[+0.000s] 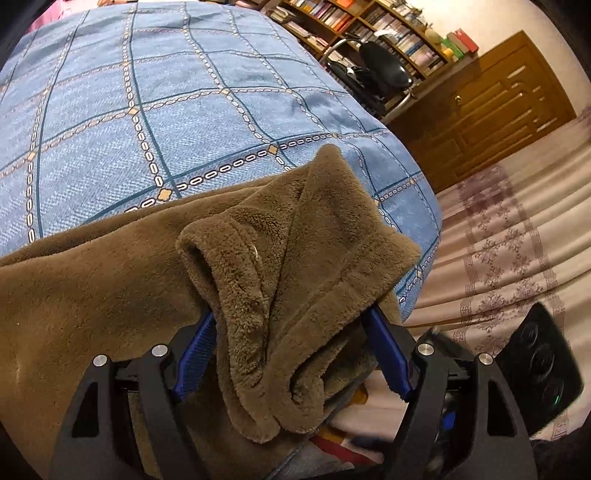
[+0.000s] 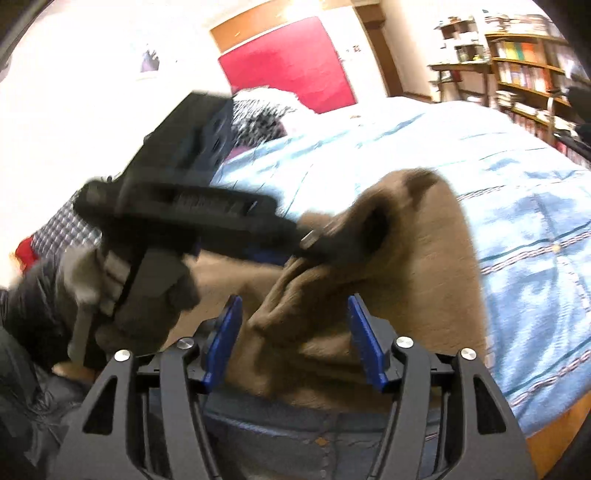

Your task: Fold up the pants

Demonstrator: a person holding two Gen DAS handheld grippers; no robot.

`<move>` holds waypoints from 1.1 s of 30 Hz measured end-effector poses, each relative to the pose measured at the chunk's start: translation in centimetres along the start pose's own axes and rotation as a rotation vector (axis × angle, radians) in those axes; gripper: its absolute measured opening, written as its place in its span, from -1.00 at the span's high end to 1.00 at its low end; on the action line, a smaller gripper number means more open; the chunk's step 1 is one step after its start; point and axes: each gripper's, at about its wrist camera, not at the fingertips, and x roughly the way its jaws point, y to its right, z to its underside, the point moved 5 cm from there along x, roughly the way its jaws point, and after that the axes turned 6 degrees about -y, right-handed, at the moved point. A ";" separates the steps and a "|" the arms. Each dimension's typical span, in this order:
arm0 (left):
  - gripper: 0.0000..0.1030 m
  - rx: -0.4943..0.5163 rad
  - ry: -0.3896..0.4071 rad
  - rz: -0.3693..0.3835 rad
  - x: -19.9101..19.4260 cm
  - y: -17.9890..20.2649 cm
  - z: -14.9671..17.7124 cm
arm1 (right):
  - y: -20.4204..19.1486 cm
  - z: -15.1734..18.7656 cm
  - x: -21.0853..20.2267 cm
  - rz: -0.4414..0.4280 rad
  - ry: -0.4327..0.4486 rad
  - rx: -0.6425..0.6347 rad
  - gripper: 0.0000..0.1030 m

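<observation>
Brown fleece pants [image 1: 110,295] lie on a bed with a blue checked cover [image 1: 184,110]. In the left wrist view a bunched end of the pants [image 1: 291,280] sits between the blue pads of my left gripper [image 1: 291,332], whose jaws stand wide apart around the cloth. In the right wrist view the pants [image 2: 406,266] lie between the open blue pads of my right gripper [image 2: 295,325]. The left gripper body [image 2: 192,206], held by a gloved hand, crosses that view, its tip at the raised fold of cloth. The view is blurred.
A bookshelf [image 1: 369,26], a black office chair [image 1: 380,70] and a wooden cabinet [image 1: 498,110] stand past the bed's far side. A patterned curtain [image 1: 517,258] hangs to the right. A red panel [image 2: 291,62] and pillows [image 2: 262,114] are at the bed's head.
</observation>
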 end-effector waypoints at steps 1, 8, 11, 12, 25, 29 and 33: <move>-0.49 -0.010 0.004 0.011 0.0 -0.2 0.0 | 0.5 -0.3 -0.2 0.011 0.010 0.009 -0.34; -0.49 -0.061 0.086 0.043 -2.0 -2.5 -0.7 | 2.0 -2.8 -0.7 -0.067 0.037 0.032 -0.43; -0.49 -0.094 0.099 0.065 -2.6 -3.4 -0.9 | 0.9 -3.2 0.6 -0.088 0.015 -0.015 -0.43; -0.49 -0.106 0.104 0.079 -2.8 -3.6 -0.9 | 0.9 -3.3 1.3 -0.096 -0.001 -0.027 -0.43; -0.56 -0.097 0.088 0.139 -2.1 -2.2 -1.6 | -3.1 -0.4 5.8 -0.086 -0.112 -0.119 -0.45; -0.57 -0.062 0.101 0.146 -2.4 -1.4 -1.5 | -3.7 -0.3 4.3 -0.022 -0.058 -0.135 -0.45; -0.57 -0.035 0.108 0.164 -3.1 -0.6 -1.5 | -5.1 0.3 3.3 0.008 -0.035 -0.176 -0.45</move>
